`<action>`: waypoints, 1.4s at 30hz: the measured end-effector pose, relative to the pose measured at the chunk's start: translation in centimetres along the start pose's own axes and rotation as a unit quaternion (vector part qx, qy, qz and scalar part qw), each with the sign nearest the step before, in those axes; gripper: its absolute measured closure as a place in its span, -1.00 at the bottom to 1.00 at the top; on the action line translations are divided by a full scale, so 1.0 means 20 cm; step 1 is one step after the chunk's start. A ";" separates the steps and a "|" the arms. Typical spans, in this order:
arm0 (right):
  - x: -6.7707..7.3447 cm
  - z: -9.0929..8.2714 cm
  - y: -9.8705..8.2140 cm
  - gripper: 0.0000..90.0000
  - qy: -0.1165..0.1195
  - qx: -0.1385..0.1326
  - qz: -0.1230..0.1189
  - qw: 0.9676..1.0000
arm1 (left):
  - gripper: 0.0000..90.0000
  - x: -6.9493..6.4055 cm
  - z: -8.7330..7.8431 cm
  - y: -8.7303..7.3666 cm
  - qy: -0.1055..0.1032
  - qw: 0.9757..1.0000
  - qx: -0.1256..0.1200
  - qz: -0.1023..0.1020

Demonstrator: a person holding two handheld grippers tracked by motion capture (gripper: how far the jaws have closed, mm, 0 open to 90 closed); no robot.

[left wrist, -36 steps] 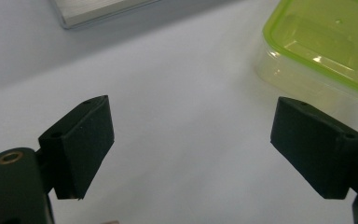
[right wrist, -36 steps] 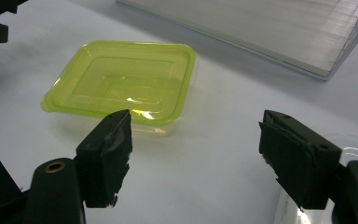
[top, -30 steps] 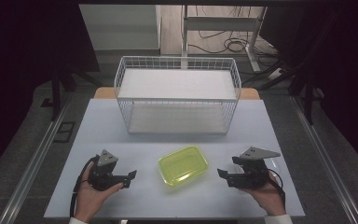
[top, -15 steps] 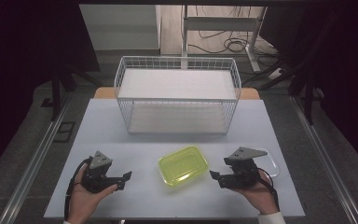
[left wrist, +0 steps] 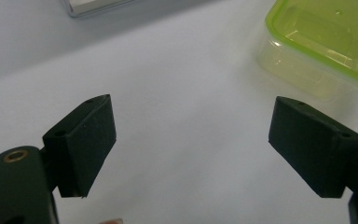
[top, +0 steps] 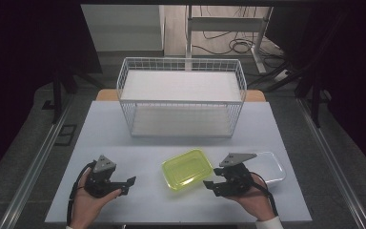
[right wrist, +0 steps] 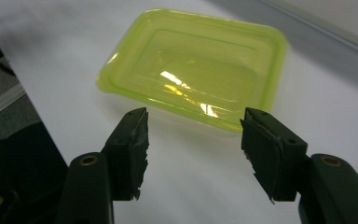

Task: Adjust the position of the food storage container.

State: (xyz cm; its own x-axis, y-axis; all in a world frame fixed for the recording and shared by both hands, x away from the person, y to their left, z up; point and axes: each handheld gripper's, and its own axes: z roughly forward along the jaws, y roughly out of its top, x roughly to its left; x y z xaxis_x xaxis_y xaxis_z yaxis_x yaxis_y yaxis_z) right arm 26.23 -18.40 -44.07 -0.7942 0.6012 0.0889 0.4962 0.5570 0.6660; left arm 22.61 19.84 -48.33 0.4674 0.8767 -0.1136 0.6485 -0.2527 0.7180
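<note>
Tongs sit near the desk's (top: 124, 119) front edge: the left gripper (top: 128, 183) toward the front-left corner, jaws spread wide over bare surface; the right gripper (top: 208, 185) right of centre, jaws spread, nothing between them; a green container (top: 187, 167) rests just beyond its tips; a clear lid (top: 274, 167) lies toward the right edge; a white wire basket (top: 181, 95) stands along the back edge.

Right gripper (top: 211, 184): shifts left, jaws now just beside the yellow-green container (top: 188, 168); more of the clear lid (top: 272, 167) is uncovered behind it.
Left gripper (top: 127, 183): drifts slightly toward the table's near-left edge, then settles.
</note>
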 end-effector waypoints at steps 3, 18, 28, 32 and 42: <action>0.04 0.04 0.02 0.03 0.008 0.011 -0.007 1.000 | -0.68 0.00 -0.01 0.00 0.000 1.000 -0.001 0.002; 0.19 0.28 0.02 0.74 0.050 0.078 -0.035 0.995 | -0.68 -0.02 0.01 0.02 -0.007 1.000 -0.003 0.010; 0.21 0.40 0.05 0.98 0.059 0.106 -0.037 0.992 | -0.69 -0.04 0.05 0.03 -0.014 1.000 0.005 0.019; 0.23 0.45 0.07 0.98 0.057 0.116 -0.046 0.991 | -0.69 -0.05 0.05 0.02 -0.011 1.000 0.004 0.016; 0.23 0.54 0.17 0.98 0.039 0.103 -0.035 0.993 | -0.69 -0.04 0.07 0.01 -0.010 1.000 0.012 0.015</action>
State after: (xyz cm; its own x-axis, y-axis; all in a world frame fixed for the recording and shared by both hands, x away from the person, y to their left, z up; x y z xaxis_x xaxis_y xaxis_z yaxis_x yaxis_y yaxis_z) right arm 28.05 -7.49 -49.45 -0.8504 0.5145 0.1100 0.4931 0.7066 0.5075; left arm 23.24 18.48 -48.99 0.4994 0.8599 -0.1058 0.6474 -0.2893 0.7051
